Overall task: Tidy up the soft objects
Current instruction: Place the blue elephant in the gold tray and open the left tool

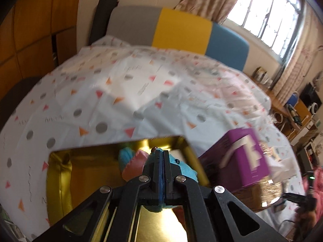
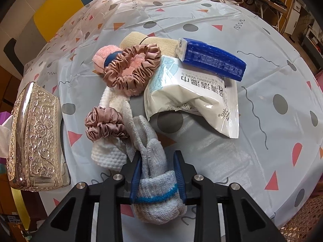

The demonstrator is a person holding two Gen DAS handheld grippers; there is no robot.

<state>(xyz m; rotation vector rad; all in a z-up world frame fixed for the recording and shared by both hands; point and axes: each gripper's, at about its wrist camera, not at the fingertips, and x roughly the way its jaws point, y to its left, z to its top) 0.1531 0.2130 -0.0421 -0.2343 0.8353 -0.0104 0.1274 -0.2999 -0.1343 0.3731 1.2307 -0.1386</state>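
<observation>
In the left wrist view my left gripper [image 1: 163,153] is shut on a blue and pink plush toy [image 1: 181,168] and holds it over an open gold box [image 1: 60,173]. In the right wrist view my right gripper [image 2: 157,159] is shut on a grey knit glove [image 2: 155,161] with a blue cuff stripe. Ahead of it lie a white knit glove [image 2: 110,155], two brown satin scrunchies [image 2: 105,124] [image 2: 132,68], a pink fluffy piece [image 2: 103,55], a beige cloth [image 2: 161,42], a wipes pack [image 2: 191,94] and a blue sponge block [image 2: 214,59].
An embossed silver box [image 2: 37,137] stands at the left of the patterned tablecloth [image 2: 272,80]. A purple tissue box [image 1: 242,157] sits right of the gold box. A chair back in grey, yellow and blue [image 1: 181,30] stands behind the table.
</observation>
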